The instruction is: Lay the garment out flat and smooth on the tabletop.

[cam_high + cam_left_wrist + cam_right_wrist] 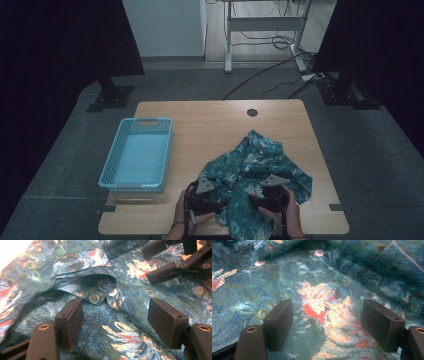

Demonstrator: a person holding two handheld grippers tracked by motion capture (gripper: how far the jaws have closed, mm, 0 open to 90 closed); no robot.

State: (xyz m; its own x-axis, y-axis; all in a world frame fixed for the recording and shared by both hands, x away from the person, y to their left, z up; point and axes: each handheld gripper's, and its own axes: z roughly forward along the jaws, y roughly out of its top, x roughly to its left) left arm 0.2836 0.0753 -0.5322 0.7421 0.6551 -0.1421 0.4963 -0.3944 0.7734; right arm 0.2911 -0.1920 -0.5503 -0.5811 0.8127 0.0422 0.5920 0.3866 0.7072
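Observation:
A teal shirt (pixel 255 165) with a red and cream flower print lies crumpled on the front right part of the wooden table (pixel 210 120). My left gripper (pixel 217 196) rests at the shirt's near left edge, and its jaws stand open (pixel 115 320) over flat cloth, with a folded flap (pixel 87 282) just beyond. My right gripper (pixel 259 196) is at the near middle of the shirt, jaws open (pixel 327 325) above a red flower patch; the pads do not press the cloth. Two pale buttons (pixel 319 252) show farther on. The right gripper (pixel 170 262) also appears at the upper right of the left gripper view.
An empty light blue basket (pixel 112 160) stands on the left side of the table. A round cable hole (pixel 252 112) sits near the far edge. Beyond the table are dark stands, a desk frame (pixel 229 45) and cables on the floor.

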